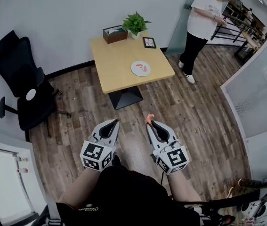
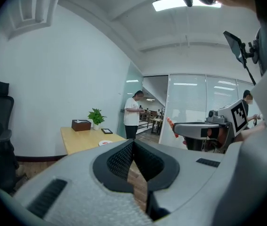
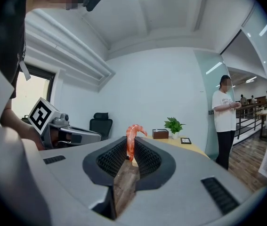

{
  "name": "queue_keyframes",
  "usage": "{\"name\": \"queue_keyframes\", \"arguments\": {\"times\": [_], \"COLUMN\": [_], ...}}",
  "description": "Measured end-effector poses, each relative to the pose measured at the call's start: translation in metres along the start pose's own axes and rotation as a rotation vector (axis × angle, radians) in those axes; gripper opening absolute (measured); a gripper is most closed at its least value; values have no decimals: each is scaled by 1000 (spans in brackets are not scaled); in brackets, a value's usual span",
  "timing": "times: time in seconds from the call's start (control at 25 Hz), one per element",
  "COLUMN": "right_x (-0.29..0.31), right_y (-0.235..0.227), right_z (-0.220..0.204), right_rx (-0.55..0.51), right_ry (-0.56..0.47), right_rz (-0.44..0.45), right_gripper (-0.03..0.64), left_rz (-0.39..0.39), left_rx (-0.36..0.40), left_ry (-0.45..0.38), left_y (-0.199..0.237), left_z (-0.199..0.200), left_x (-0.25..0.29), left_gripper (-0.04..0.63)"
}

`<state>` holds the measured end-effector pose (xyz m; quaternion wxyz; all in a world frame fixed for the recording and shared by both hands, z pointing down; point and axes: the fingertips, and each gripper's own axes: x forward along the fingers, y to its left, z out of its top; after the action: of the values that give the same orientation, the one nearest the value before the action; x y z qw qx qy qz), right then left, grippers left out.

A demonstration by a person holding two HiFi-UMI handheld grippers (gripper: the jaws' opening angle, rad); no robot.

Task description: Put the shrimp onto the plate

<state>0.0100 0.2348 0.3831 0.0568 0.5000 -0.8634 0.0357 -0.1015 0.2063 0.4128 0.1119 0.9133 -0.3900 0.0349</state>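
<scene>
Two grippers sit nearest: the left gripper (image 1: 116, 122), at 7 o'clock, is pressed together on nothing, and the right gripper (image 1: 149, 124), at 5 o'clock, pinches the shrimp (image 1: 149, 118) by one end only, so a jolt could drop it before the plate (image 1: 141, 68), well apart at 12 o'clock.

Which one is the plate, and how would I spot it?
Look at the light wooden table by the white wall. The plate sits alone near its front edge, away from the box, plant and frame at the back: round, white, with something reddish on it.
</scene>
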Motion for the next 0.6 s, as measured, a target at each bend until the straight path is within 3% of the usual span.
{"name": "queue_keyframes", "arguments": {"times": [0.24, 0.6], "right_x": [58, 92], "right_y": [-11, -32], "right_z": [10, 0], "right_rx": [-18, -3], "right_ry": [19, 54], "right_rz": [-49, -80], "right_gripper": [48, 48], "left_rz": [-65, -87], "left_rx": [-11, -38], "left_ry": [11, 23], "left_y": [46, 84], "left_z": [7, 11], "left_x": [28, 64], "left_gripper": [1, 0]}}
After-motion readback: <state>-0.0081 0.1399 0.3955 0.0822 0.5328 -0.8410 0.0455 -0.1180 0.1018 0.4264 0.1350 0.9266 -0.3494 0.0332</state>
